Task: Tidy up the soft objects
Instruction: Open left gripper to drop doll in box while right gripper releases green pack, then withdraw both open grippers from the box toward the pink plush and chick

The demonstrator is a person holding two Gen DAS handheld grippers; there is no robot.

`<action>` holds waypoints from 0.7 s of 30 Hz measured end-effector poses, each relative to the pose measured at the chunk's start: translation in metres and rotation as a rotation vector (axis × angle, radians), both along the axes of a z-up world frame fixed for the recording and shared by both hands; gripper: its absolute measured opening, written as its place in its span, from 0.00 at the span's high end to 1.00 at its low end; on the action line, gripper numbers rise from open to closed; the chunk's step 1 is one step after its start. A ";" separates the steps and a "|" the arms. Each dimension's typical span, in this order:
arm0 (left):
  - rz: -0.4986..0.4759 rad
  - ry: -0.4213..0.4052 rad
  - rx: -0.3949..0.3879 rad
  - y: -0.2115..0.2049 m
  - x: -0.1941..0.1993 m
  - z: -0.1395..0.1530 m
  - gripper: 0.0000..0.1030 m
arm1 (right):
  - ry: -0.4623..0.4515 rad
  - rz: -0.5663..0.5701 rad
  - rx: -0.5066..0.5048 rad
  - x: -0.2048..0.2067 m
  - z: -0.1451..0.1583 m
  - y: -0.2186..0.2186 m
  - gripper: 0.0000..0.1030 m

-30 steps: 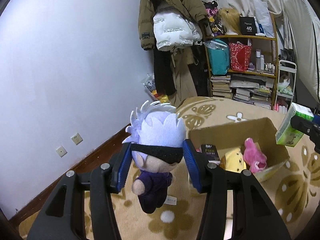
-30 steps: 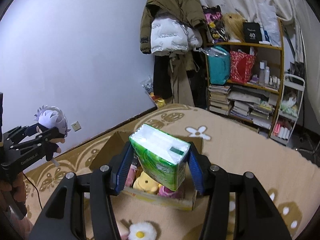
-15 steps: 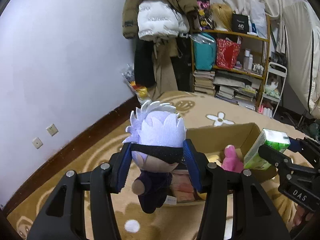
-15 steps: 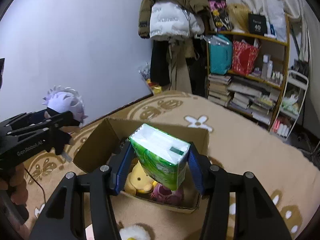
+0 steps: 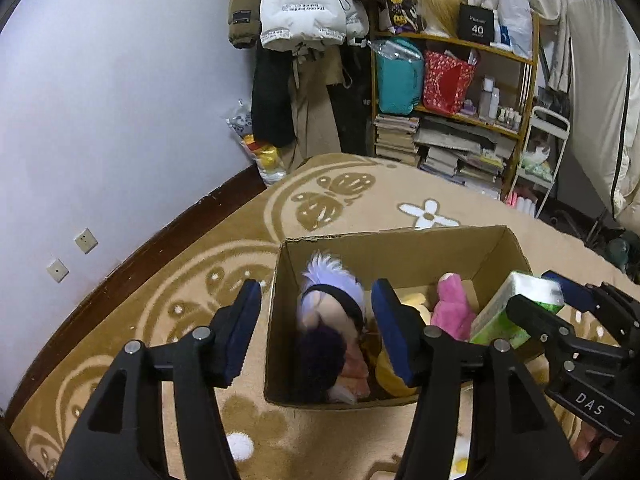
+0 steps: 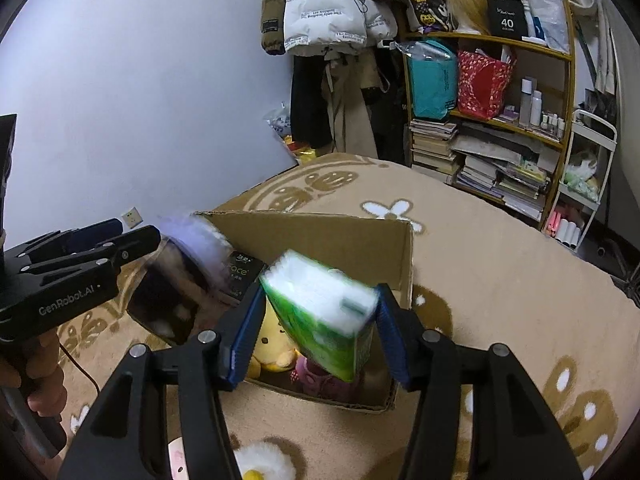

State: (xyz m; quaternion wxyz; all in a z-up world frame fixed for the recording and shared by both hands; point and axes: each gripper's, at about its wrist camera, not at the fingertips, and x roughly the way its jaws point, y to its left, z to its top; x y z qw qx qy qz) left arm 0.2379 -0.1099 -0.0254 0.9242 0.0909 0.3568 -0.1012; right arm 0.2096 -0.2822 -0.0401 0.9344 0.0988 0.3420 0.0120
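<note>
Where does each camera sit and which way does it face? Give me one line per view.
Left wrist: behind the open left claw, facing down into the cardboard box; the right claw shows at right.
Right wrist: behind the right claw, shut on the tissue pack over the box; the left claw and the person's hand show at left.
Shared: box, both claws, tissue pack, bookshelf.

Home bedrm: coats (image 5: 304, 20) hung on wall, cluttered bookshelf (image 6: 500, 128), patterned rug (image 5: 340, 200).
</note>
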 end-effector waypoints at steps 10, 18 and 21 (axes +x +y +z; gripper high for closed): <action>0.034 -0.003 -0.027 0.002 -0.013 0.023 0.17 | -0.018 -0.025 0.022 -0.007 0.016 -0.009 0.11; 0.032 -0.052 0.002 0.012 -0.037 0.050 0.04 | -0.061 -0.065 0.070 -0.023 0.046 -0.017 0.01; 0.049 -0.048 0.006 0.020 -0.044 0.056 0.04 | -0.074 -0.074 0.059 -0.031 0.055 -0.015 0.00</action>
